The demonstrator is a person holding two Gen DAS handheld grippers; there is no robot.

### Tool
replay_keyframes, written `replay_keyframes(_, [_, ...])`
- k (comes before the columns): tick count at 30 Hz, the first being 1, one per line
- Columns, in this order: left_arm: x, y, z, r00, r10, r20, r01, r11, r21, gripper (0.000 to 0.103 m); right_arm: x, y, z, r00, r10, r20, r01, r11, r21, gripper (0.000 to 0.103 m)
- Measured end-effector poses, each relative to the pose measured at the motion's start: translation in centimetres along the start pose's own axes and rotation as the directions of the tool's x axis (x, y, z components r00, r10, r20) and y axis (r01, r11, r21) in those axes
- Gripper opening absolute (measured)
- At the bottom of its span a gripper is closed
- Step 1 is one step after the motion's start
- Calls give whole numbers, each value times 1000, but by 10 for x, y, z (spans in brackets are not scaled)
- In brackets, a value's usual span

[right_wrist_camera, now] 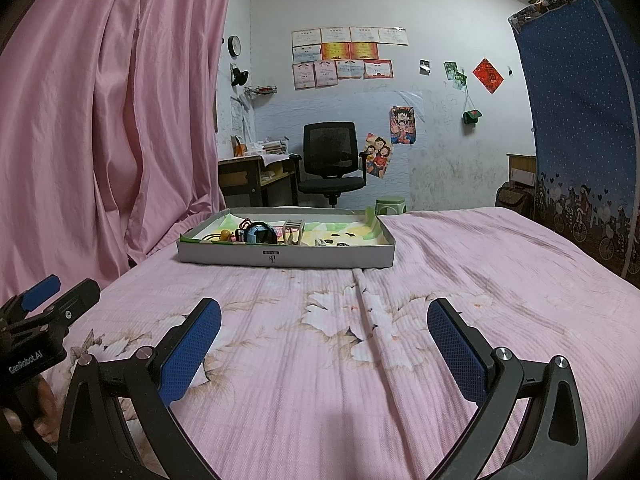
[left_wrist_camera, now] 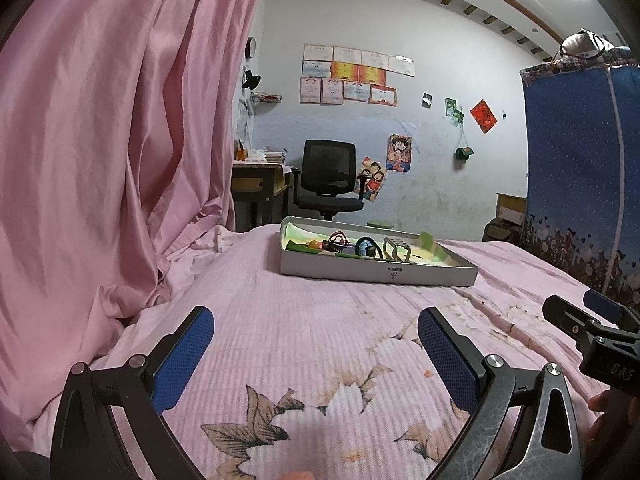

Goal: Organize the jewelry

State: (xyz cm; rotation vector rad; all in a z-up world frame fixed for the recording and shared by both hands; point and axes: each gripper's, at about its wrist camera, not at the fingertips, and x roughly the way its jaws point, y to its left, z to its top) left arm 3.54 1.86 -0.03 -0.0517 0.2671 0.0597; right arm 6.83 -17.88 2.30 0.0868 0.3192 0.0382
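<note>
We hold two grippers low over a bed covered in a pink flowered spread, both pointing toward its far edge. The left gripper has its jaws wide apart and grips nothing; the right gripper is the same, jaws spread and bare.

Ahead of both, well apart from the jaws, a shallow grey tray rests on the bed near the far edge, its long side running left to right across our view. Inside it lies the jewelry: a bluish round piece, dark loops, a small yellow bead, a pale comb-like clip and some small pieces we cannot make out. These cluster toward the tray's left end; the right end shows mostly its pale lining.

From the left gripper the tray sits ahead and slightly to the right; from the right gripper it sits ahead and to the left. So the tray lies roughly between the two, and we judge neither is clearly nearer. Either would need to travel forward over the bed.
</note>
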Motion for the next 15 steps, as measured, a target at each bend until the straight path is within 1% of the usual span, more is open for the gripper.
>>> replay_keyframes(15, [1,-2,0,1000,-1,4,1,1000,13,103,0,0,0,1000,0,-1,0,1000,2,102])
